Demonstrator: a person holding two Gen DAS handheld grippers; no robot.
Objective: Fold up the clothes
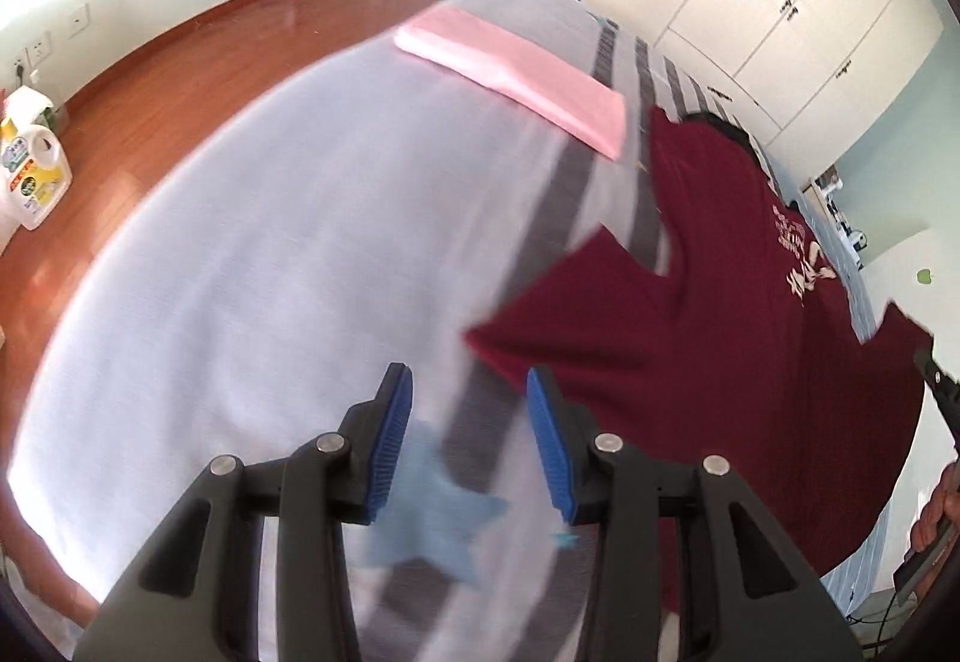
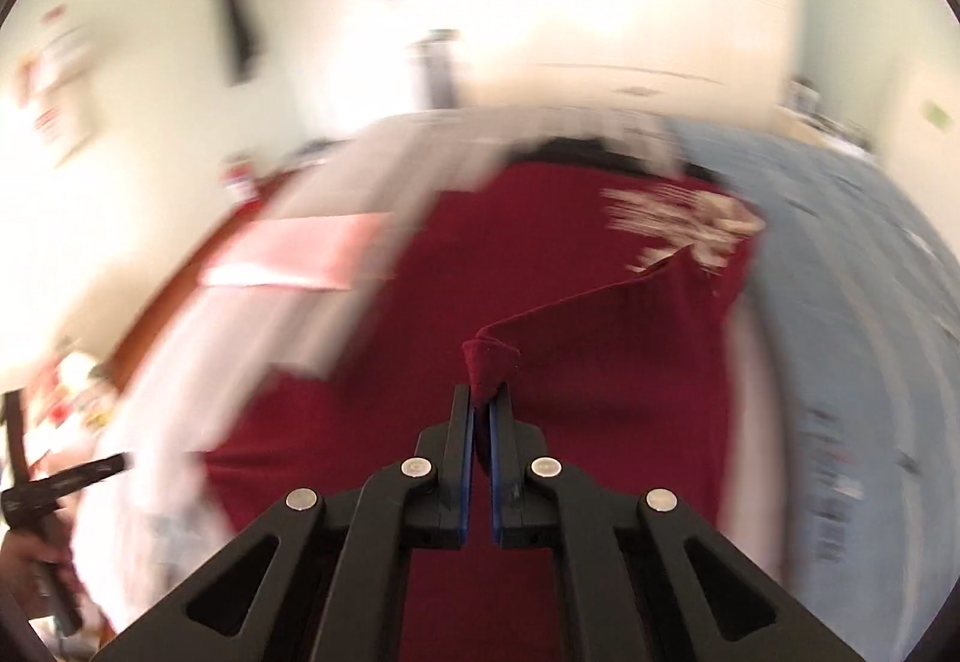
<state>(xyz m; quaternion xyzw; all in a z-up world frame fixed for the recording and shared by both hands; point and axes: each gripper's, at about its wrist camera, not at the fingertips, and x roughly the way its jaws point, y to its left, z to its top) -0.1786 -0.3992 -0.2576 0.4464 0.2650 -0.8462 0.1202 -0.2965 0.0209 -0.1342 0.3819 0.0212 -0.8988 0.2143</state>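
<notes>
A dark maroon cotton T-shirt with pale printed lettering [image 1: 720, 314] lies spread on the bed's white cover with grey stripes [image 1: 252, 254], toward the right side of the bed in the left wrist view. A folded pink cloth [image 1: 516, 74] rests farther off on the same cover, well apart from the shirt.

The right gripper [image 2: 482, 410] is clenched on a bunched corner of the shirt's edge; a ridge of cloth rises from the flat body of the garment to the pinch, so that edge is lifted while the rest lies on the bed. The right wrist view is heavily blurred, so which edge or sleeve is pinched cannot be told for sure.

The left gripper [image 1: 469, 398] is released, its blue-padded fingers [image 1: 393, 422] spread wide above the striped cover, just beside the near left sleeve of the shirt and holding nothing.

The step in hand looks like the first fold, with one side carried over the body. To do it well, the left tongs would best close on the matching corner of the same edge, so both ends travel together and the crease comes out straight. The lifted edge should be kept taut between the two grips, carried low across the printed chest, and laid down flat before letting go. A pull from one corner alone would likely drag the shirt askew on the smooth cover.
</notes>
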